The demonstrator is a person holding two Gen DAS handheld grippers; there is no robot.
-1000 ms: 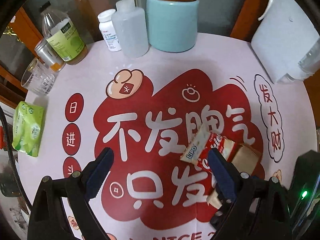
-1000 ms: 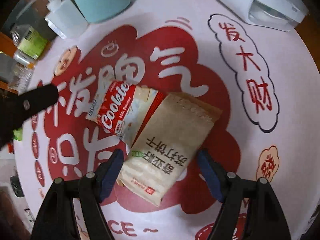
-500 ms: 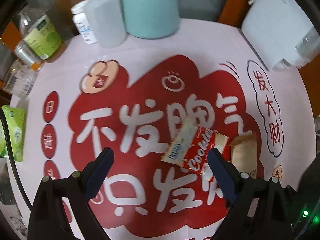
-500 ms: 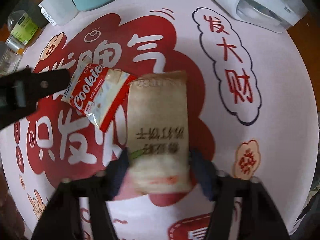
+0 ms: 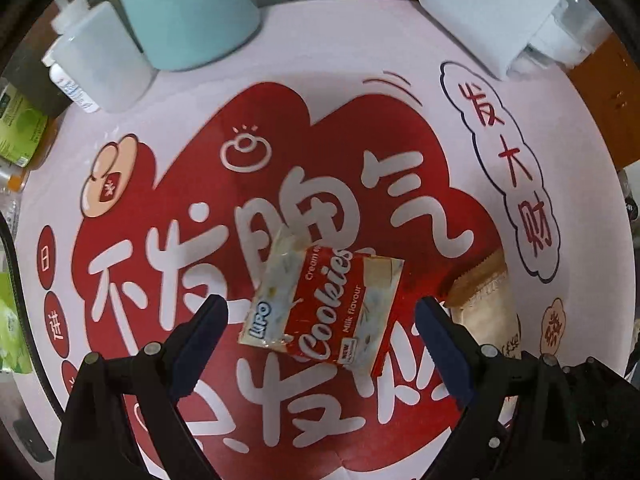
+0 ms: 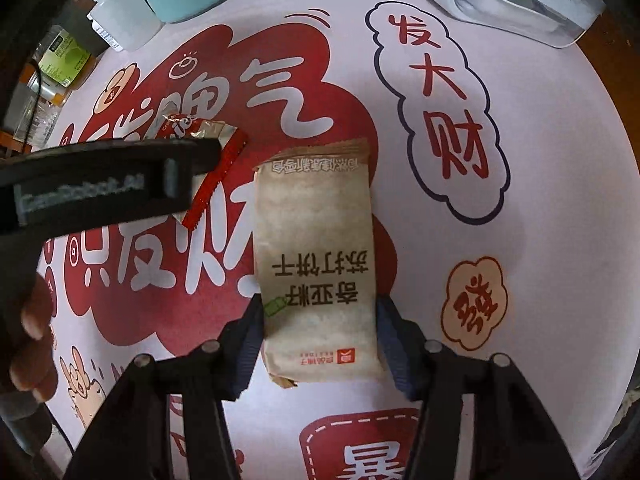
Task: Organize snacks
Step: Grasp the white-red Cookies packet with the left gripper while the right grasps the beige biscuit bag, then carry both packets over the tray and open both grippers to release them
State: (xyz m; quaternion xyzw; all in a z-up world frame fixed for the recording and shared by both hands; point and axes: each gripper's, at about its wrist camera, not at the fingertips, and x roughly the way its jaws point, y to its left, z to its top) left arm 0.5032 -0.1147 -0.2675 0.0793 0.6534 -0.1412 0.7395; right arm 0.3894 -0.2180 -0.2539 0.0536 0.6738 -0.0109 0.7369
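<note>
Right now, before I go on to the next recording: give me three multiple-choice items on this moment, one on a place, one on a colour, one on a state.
1. Where does the cookie pack lie?
A. between the open left jaws
B. on the teal canister
C. beside the green pack

2. What colour is the cracker pack?
A. blue
B. tan
C. black

3. How does the right gripper stand?
A. wide open, off the pack
B. out of view
C. shut on the cracker pack

Answers: 1 A, it lies on the mat between the left gripper's spread jaws. 2 B, its wrapper is tan. 3 C, both jaws press its sides.

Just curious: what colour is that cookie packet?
The cookie packet is red and white, clearest in the left wrist view.
</note>
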